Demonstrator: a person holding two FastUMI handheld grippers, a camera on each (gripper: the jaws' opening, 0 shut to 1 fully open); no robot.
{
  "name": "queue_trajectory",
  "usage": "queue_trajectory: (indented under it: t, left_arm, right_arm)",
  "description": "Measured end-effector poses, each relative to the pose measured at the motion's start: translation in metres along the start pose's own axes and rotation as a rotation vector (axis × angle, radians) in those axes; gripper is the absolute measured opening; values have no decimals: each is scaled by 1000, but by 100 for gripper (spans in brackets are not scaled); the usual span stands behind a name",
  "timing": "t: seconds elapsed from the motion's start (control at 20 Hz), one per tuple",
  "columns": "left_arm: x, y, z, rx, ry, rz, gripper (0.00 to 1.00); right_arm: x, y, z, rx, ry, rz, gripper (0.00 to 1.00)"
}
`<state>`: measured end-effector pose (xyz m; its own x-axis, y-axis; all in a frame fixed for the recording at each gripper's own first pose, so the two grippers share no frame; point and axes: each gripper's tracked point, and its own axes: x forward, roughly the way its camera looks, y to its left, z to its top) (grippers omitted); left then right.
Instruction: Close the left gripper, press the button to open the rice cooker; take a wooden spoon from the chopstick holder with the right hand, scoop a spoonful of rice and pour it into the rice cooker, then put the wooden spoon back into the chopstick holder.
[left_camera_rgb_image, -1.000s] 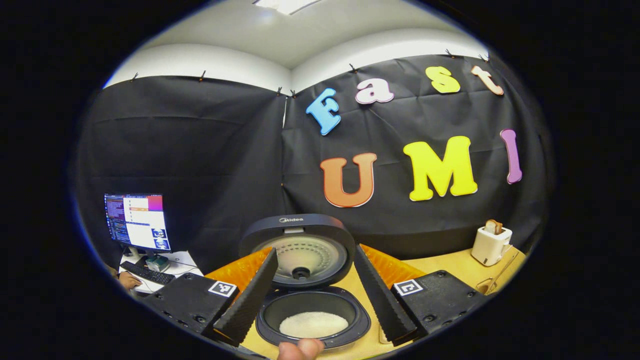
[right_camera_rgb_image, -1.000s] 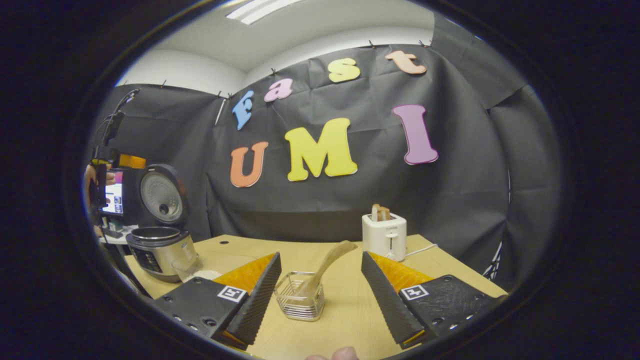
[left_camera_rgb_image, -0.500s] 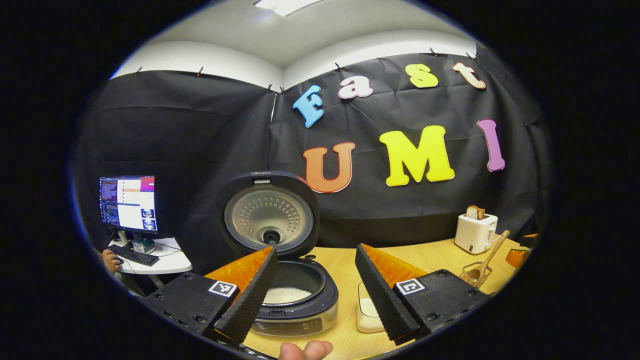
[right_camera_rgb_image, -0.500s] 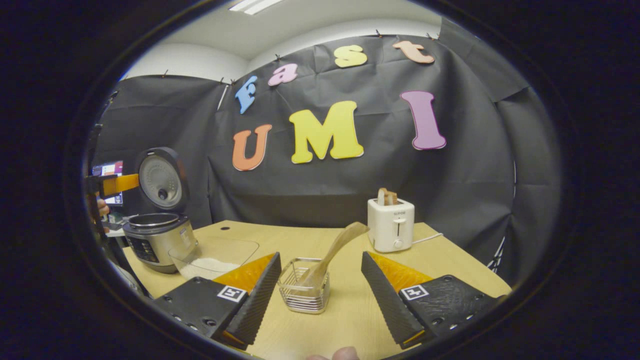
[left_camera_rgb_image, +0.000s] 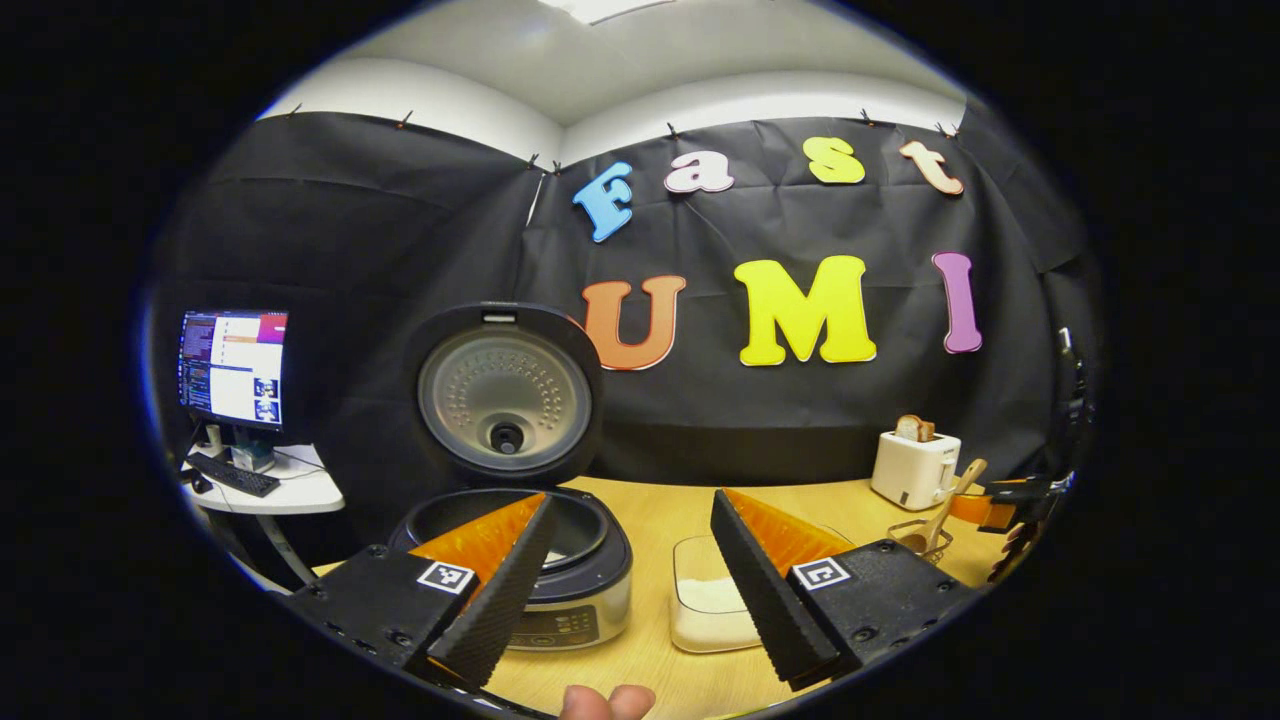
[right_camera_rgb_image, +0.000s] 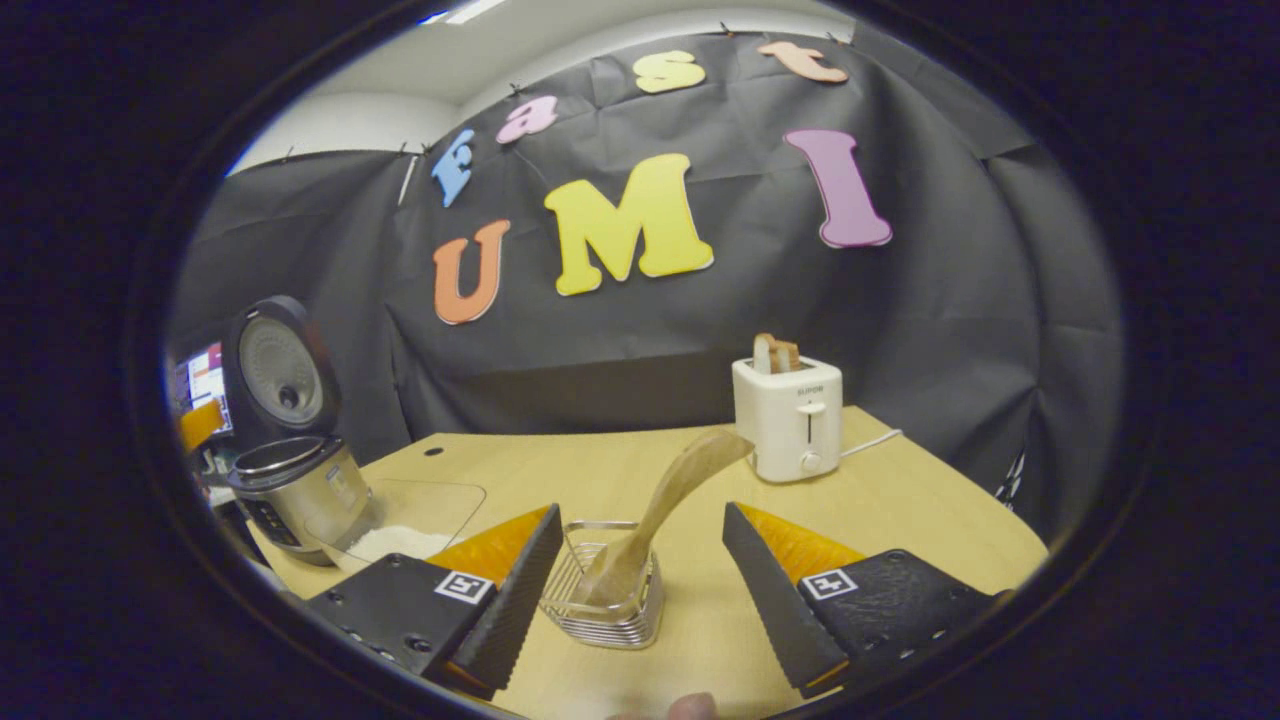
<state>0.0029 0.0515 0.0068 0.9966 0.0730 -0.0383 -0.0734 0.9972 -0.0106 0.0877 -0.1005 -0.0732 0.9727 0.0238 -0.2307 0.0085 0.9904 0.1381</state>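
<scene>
Left gripper (left_camera_rgb_image: 625, 600): jaws spread, holding nothing, hanging just in front of the rice cooker (left_camera_rgb_image: 520, 560). The lid (left_camera_rgb_image: 505, 395) stands upright at the back, so we judge the button press done and the pot mouth free from above. The rice container (left_camera_rgb_image: 715, 600) sits just right of the cooker, touching or nearly so, which keeps the scoop-to-pot run short. Next right, right gripper (right_camera_rgb_image: 635, 590): jaws wide, nothing between them, lined up on the chopstick holder (right_camera_rgb_image: 605, 600). The wooden spoon (right_camera_rgb_image: 660, 510) stands in the holder, bowl down, handle leaning up and right toward the toaster (right_camera_rgb_image: 790, 415), free for a pinch. Bare table (right_camera_rgb_image: 900, 520) around the holder gives room; the toaster sits well behind. We judge the table's near edge close to the holder, and tipping the light basket is the risk.
</scene>
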Motion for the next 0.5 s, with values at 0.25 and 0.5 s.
queue_trajectory:
  t: [0.25, 0.5]
  left_arm:
    - [4, 6, -3, 6, -9, -2, 99]
    - [7, 12, 0, -17, -13, -19, 99]
  right_arm:
    - [31, -11, 1, 53, 31, -40, 92]
    - [52, -2, -4, 58, 67, -26, 72]
